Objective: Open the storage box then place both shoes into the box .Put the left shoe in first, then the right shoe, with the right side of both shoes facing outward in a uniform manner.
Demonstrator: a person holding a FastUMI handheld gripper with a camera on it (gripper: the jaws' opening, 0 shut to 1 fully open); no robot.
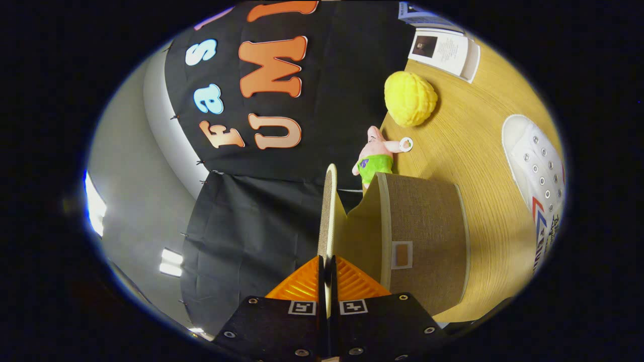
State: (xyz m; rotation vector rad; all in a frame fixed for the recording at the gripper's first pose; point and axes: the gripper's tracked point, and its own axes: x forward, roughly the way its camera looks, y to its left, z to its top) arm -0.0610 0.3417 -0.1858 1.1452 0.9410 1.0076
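- Closed together on the lid (329,211) of the storage box (427,241): both fingers of the gripper (327,281) pressed on the thin panel, seen edge-on running straight ahead from between the tips.
- Lifted well clear of the box mouth, that lid, standing open at a wide angle; fabric-covered box body just beside the fingers, with a small label window on its wall.
- Judged step: opening the storage box, nearly complete; no shoe inside as far as can be told, interior mostly hidden.
- Beyond the box, on the wooden table (478,166): a white lace-up sneaker (536,176) lying well apart from the fingers; left or right shoe, cannot tell.
- Farther ahead past the lid tip: a pink plush starfish toy (377,153) touching the box rim line, then a yellow knobbly ball (410,98), then a sheet of printed paper (445,50).
- Next move, as a judgement: swing lid fully back until able to rest alone, part the fingers, withdraw, then reach for the left shoe, gripping so that the right side ends up facing outward.
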